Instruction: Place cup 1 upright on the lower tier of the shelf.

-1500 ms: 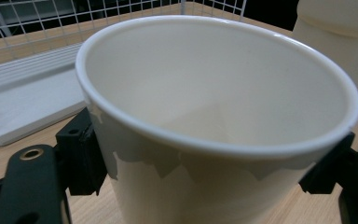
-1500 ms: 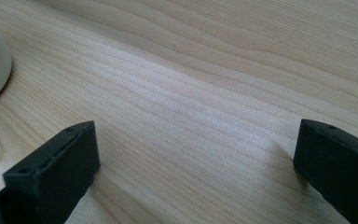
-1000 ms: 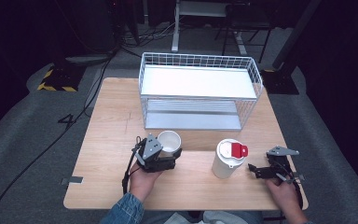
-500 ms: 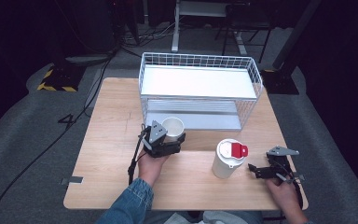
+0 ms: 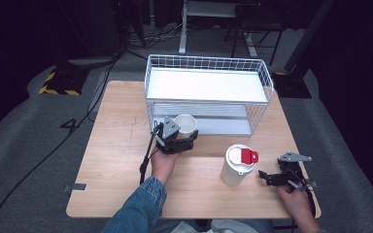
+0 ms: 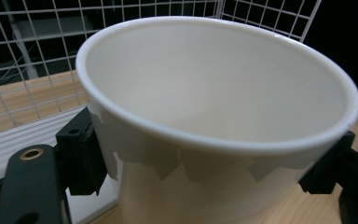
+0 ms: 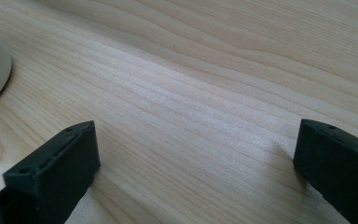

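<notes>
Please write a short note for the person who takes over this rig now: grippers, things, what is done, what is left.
Left gripper: shut on the open white paper cup, at the front of the white wire rack.
Right gripper: open, holding nothing, low over the wooden table.
White cup with red-tabbed lid: stands free on the table.
Done: open cup gripped.
Left, probably: place it in the rack, then handle the lidded cup.

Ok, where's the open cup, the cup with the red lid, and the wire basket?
open cup (image 5: pixel 185 123), high view, inside of its mouth
cup with the red lid (image 5: pixel 234 174), high view, white side wall
wire basket (image 5: pixel 267 82), high view, right rim
</notes>
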`<act>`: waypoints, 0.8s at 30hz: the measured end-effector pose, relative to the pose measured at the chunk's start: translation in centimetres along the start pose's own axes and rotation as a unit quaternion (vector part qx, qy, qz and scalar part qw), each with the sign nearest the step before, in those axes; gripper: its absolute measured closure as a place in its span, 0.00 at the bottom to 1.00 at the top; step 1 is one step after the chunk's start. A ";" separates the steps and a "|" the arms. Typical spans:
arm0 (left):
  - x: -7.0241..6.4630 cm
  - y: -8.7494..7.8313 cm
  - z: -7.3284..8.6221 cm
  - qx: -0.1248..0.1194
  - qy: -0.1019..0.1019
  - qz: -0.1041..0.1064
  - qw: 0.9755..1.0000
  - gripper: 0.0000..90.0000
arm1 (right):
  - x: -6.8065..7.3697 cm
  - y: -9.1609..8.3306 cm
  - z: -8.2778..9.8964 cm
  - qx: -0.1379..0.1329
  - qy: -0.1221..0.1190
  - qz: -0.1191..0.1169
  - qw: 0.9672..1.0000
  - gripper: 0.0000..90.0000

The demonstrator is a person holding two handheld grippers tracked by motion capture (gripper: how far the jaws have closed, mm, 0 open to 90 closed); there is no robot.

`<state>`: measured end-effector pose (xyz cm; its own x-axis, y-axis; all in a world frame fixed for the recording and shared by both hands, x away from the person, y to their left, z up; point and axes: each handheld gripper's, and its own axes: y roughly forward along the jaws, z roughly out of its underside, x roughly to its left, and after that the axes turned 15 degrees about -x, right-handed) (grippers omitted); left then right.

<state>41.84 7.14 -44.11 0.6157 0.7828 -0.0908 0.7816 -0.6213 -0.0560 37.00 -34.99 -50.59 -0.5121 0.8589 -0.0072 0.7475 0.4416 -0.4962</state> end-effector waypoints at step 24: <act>0.6 5.3 1.4 -0.020 -0.011 -0.034 0.999 0.23 | 0.0 0.0 0.0 0.000 0.000 0.000 1.000 0.00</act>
<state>46.20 4.32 -45.89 0.5594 0.8216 -0.1097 0.8249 -0.5647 -0.0231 36.99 -34.98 -50.59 -0.5119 0.8590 -0.0071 0.7475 0.4414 -0.4963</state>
